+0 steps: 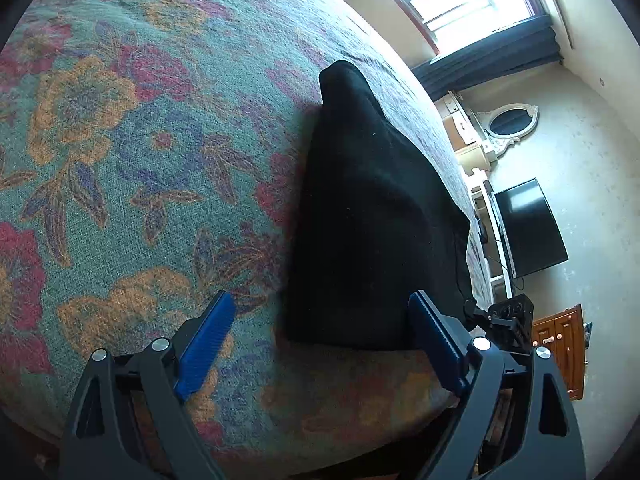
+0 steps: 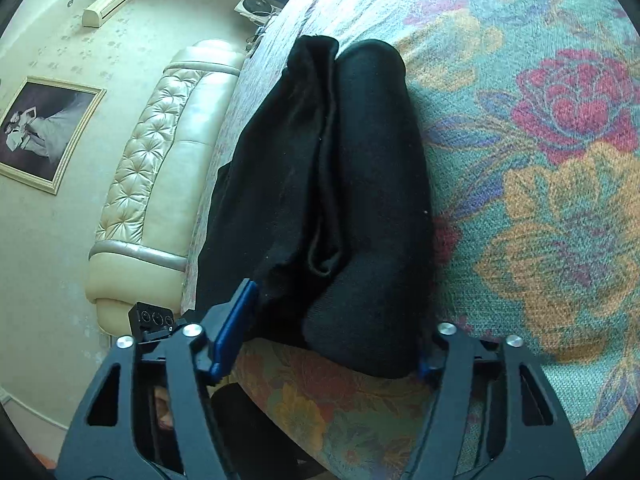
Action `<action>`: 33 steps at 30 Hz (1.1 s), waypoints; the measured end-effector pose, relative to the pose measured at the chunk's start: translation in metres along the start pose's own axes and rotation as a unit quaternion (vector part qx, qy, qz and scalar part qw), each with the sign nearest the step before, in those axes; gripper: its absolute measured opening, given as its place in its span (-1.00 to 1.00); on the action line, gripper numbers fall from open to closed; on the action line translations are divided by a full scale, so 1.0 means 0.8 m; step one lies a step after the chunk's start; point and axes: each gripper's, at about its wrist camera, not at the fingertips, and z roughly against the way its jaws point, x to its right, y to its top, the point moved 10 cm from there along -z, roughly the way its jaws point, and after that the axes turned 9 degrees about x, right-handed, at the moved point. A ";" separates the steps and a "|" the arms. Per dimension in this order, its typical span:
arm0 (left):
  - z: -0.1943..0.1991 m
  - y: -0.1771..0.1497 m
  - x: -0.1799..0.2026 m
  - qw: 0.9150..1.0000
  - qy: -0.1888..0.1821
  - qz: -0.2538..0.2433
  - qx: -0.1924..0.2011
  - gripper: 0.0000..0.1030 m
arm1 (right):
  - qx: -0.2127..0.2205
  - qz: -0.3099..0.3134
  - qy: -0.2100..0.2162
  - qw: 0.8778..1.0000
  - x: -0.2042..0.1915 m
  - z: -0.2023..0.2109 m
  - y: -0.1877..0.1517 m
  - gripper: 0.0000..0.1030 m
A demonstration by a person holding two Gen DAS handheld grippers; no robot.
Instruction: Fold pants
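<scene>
Well, the black pants (image 2: pixel 344 200) lie on the floral bedspread (image 1: pixel 120 160), legs doubled lengthwise; cross folds remain. Left gripper (image 1: pixel 320 344) gapes empty at their near end. Right gripper (image 2: pixel 328 344) straddles that end; grip unclear.

The black pants (image 1: pixel 372 216) lie folded on the flowery bed cover (image 1: pixel 120 140). The left gripper (image 1: pixel 320 336) is wide open, holding nothing.

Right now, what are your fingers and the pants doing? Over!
Left gripper open, empty, at the pants' near edge. Right gripper straddling the black pants, grip unclear. Pants in a long fold on the floral bedspread. Nothing in the way.
</scene>
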 end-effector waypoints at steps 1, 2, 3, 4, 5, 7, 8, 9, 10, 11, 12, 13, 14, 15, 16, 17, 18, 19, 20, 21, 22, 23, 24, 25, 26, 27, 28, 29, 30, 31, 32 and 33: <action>-0.002 -0.001 0.002 1.000 0.000 0.001 -0.003 0.70 | 0.002 -0.002 0.001 1.000 0.002 0.000 -0.001 0.01; -0.004 -0.001 0.006 1.000 -0.002 0.000 -0.005 0.70 | 0.003 -0.003 0.002 1.000 0.005 0.001 -0.003 -0.03; -0.007 -0.002 0.011 1.000 -0.008 -0.001 -0.009 0.70 | 0.005 -0.005 0.003 1.000 0.005 0.001 -0.003 -0.04; -0.009 -0.002 0.014 1.000 -0.010 -0.003 -0.010 0.70 | 0.006 -0.007 0.004 1.000 0.005 0.002 -0.004 -0.08; -0.011 0.000 0.016 1.000 -0.012 -0.003 -0.008 0.70 | 0.007 -0.007 0.003 1.000 0.006 0.002 -0.005 -0.11; -0.017 0.001 0.018 1.000 -0.014 -0.010 -0.007 0.54 | 0.011 -0.011 0.005 1.000 0.008 0.004 -0.005 -0.16; -0.019 0.000 0.019 1.000 -0.013 -0.020 -0.008 0.27 | 0.013 -0.014 0.008 1.000 0.009 0.005 -0.006 -0.20; -0.020 -0.003 0.017 1.000 -0.003 -0.027 -0.011 0.25 | 0.015 -0.017 0.011 1.000 0.010 0.006 -0.006 -0.22; -0.019 -0.004 0.016 0.999 -0.001 -0.034 -0.008 0.22 | 0.016 -0.019 0.014 1.000 0.012 0.008 -0.007 -0.25; -0.018 -0.004 0.016 0.999 0.000 -0.038 -0.004 0.16 | 0.017 -0.019 0.016 1.000 0.013 0.010 -0.007 -0.28; -0.016 -0.005 0.014 0.999 0.002 -0.040 -0.002 0.13 | 0.018 -0.019 0.018 0.999 0.014 0.012 -0.008 -0.30; -0.014 -0.005 0.012 0.999 0.003 -0.041 0.000 0.07 | 0.021 -0.019 0.019 0.999 0.014 0.014 -0.009 -0.34; -0.013 -0.005 0.010 0.999 0.004 -0.042 0.001 0.03 | 0.023 -0.018 0.019 0.999 0.014 0.017 -0.011 -0.37; -0.011 -0.005 0.010 0.999 0.007 -0.046 0.003 0.01 | 0.026 -0.016 0.018 0.999 0.013 0.019 -0.012 -0.38; -0.007 -0.005 0.009 0.999 0.010 -0.052 0.005 -0.02 | 0.029 -0.014 0.017 0.999 0.011 0.022 -0.014 -0.41; -0.004 -0.005 0.009 0.998 0.013 -0.059 0.007 -0.05 | 0.032 -0.014 0.017 0.999 0.006 0.024 -0.014 -0.44; -0.001 -0.005 0.011 0.998 0.016 -0.066 0.010 -0.06 | 0.036 -0.014 0.017 0.999 0.007 0.029 -0.016 -0.45; 0.000 -0.005 0.013 0.997 0.018 -0.070 0.011 -0.07 | 0.040 -0.012 0.016 0.999 0.006 0.033 -0.017 -0.46; 0.001 -0.006 0.014 0.997 0.019 -0.074 0.011 -0.07 | 0.042 -0.009 0.013 0.999 0.007 0.036 -0.017 -0.47; -0.001 -0.007 0.012 0.997 0.021 -0.077 0.009 -0.07 | 0.040 -0.008 0.011 0.999 0.011 0.036 -0.018 -0.47; -0.003 -0.008 0.009 0.997 0.021 -0.079 0.007 -0.06 | 0.038 -0.010 0.008 0.999 0.019 0.036 -0.020 -0.47; -0.006 -0.009 0.007 0.997 0.020 -0.080 0.006 -0.06 | 0.037 -0.019 0.010 0.999 0.027 0.034 -0.021 -0.48; -0.007 -0.010 0.006 0.997 0.018 -0.078 0.007 -0.06 | 0.037 -0.024 0.015 0.999 0.031 0.034 -0.022 -0.48; -0.007 -0.010 0.005 0.997 0.016 -0.078 0.008 -0.06 | 0.037 -0.022 0.017 0.999 0.032 0.034 -0.023 -0.48; -0.006 -0.010 0.004 0.997 0.015 -0.079 0.009 -0.06 | 0.037 -0.022 0.017 0.999 0.032 0.034 -0.022 -0.48; -0.005 -0.011 0.002 0.997 0.014 -0.079 0.008 -0.06 | 0.036 -0.022 0.017 0.999 0.032 0.034 -0.023 -0.48; -0.004 -0.010 0.001 0.997 0.014 -0.078 0.008 -0.06 | 0.035 -0.022 0.018 0.999 0.032 0.034 -0.022 -0.48; -0.004 -0.010 0.001 0.997 0.014 -0.079 0.008 -0.06 | 0.035 -0.023 0.020 0.999 0.033 0.034 -0.023 -0.48; -0.004 -0.009 0.003 0.997 0.014 -0.080 0.009 -0.06 | 0.035 -0.023 0.021 0.999 0.034 0.034 -0.023 -0.48; -0.003 -0.009 0.002 0.997 0.012 -0.081 0.009 -0.06 | 0.035 -0.023 0.022 0.999 0.034 0.034 -0.023 -0.48; -0.005 -0.009 0.004 0.997 0.011 -0.082 0.009 -0.06 | 0.035 -0.024 0.024 0.999 0.036 0.035 -0.023 -0.48; -0.004 -0.010 0.003 0.997 0.010 -0.082 0.010 -0.06 | 0.035 -0.024 0.025 0.999 0.038 0.036 -0.023 -0.48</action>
